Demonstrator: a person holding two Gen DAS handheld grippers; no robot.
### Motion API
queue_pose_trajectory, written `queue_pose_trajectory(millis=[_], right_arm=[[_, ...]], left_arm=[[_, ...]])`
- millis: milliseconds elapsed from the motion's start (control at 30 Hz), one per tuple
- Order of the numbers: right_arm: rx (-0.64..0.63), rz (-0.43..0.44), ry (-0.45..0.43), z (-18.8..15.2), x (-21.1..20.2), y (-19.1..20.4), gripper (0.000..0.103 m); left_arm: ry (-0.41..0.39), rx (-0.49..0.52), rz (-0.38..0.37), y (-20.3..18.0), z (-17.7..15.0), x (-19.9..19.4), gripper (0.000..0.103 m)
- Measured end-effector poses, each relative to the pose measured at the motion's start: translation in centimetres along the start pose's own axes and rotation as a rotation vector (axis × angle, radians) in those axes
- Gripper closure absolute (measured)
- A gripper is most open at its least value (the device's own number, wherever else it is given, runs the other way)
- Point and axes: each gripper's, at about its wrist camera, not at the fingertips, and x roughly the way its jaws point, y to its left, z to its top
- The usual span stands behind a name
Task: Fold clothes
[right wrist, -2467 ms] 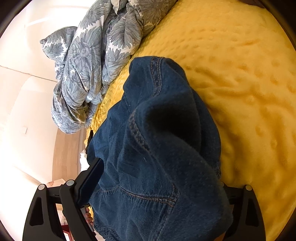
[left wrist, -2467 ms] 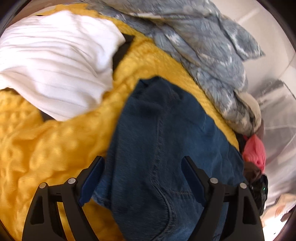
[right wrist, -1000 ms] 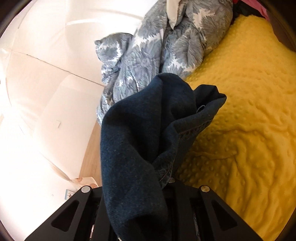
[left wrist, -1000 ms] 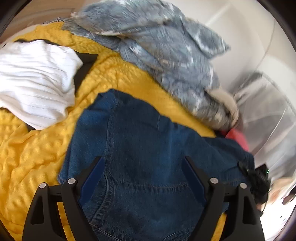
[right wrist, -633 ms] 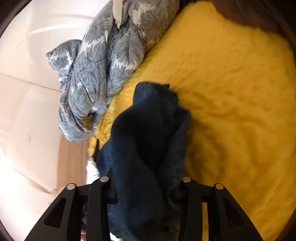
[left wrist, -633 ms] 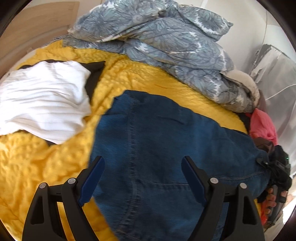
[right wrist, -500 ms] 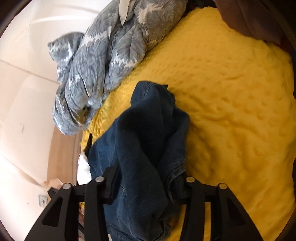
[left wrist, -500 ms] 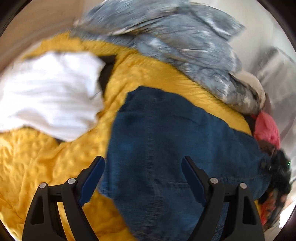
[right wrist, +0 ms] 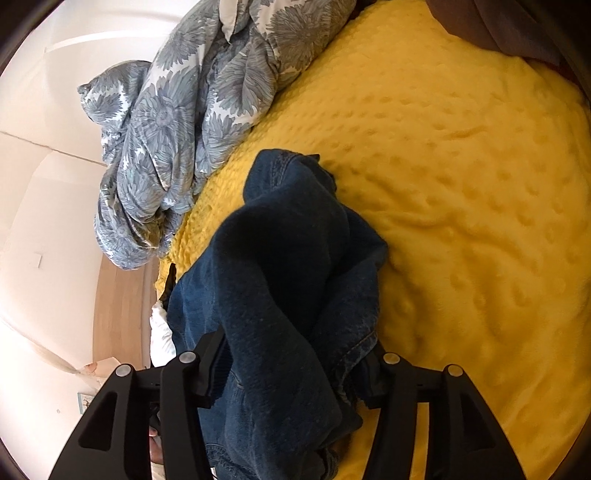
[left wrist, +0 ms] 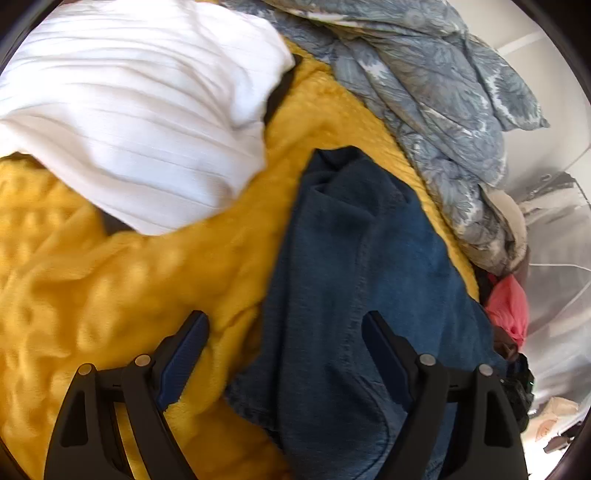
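Dark blue jeans (left wrist: pixel 351 277) lie bunched in a long heap on a yellow bumpy blanket (left wrist: pixel 110 295). My left gripper (left wrist: pixel 284 332) hovers open just above the heap's near left edge, one finger over the blanket, the other over the denim. In the right wrist view the jeans (right wrist: pixel 288 258) rise in a thick fold between the fingers of my right gripper (right wrist: pixel 291 354). Its jaws are opening and the denim sits loosely in the gap, resting on the blanket (right wrist: pixel 461 184).
A white ribbed garment (left wrist: pixel 140 110) lies on the blanket at the upper left. A grey floral duvet (left wrist: pixel 424 92) is piled along the far edge, with a pink cloth (left wrist: pixel 508 306) and dark clothes beside it. A brown cloth (right wrist: pixel 498 22) lies at the blanket's far corner.
The right gripper was shut on a hanging fold of the jeans; its jaws have parted and the jeans have sunk onto the blanket. The left gripper moved lower, closer to the now narrower denim.
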Motion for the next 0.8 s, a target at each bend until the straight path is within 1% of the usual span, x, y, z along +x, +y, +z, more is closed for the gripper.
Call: queue_pose_trajectory(millis=[67,133,167,333,433,500,533,633,667,700,733,800], right_arm=[[0.011,-0.001,0.002,0.1,0.3,-0.3,0.047],[0.019,0.000,0.001,0.0,0.3,-0.4,0.047],[0.018,0.001,0.000,0.0,0.3,-0.5,0.047],[0.011,-0.006,0.000,-0.2,0.1,-0.6,0.046],[0.009,-0.022,0.001,-0.1,-0.1,-0.4,0.046],[-0.007,-0.065,0.000,-0.1,-0.6,-0.2,0.046],[-0.022,-0.111,0.010,-0.2,-0.9,0.1,0.046],[-0.102,-0.280,0.030,-0.5,-2.3,1.1,0.046],[-0.134,-0.319,0.021,-0.6,-3.1,1.6,0.046],[-0.163,-0.332,-0.003,-0.6,-4.0,2.1,0.046],[-0.184,-0.327,-0.036,-0.5,-5.0,2.5,0.046],[-0.221,-0.288,-0.118,0.1,-7.1,3.6,0.046]], left_arm=[[-0.006,0.000,-0.039,-0.4,-0.1,-0.2,0.017],[-0.016,-0.009,-0.103,-0.9,-0.2,-0.5,0.017],[-0.022,-0.005,-0.112,-1.2,-0.3,-0.6,0.017],[-0.022,0.056,-0.051,-2.5,-0.6,-0.3,0.018],[-0.055,0.048,-0.073,-2.5,-0.3,-0.9,0.018],[-0.078,0.051,-0.059,-2.5,0.0,-1.6,0.018],[-0.095,0.052,-0.053,-2.4,0.1,-2.1,0.018],[-0.167,0.057,-0.098,-2.8,0.4,-4.4,0.018],[-0.191,0.072,-0.115,-3.2,0.6,-5.2,0.017],[-0.211,0.094,-0.122,-3.8,0.8,-5.9,0.017],[-0.220,0.121,-0.123,-4.3,1.0,-6.1,0.016],[-0.204,0.169,-0.132,-5.6,1.7,-5.7,0.016]])
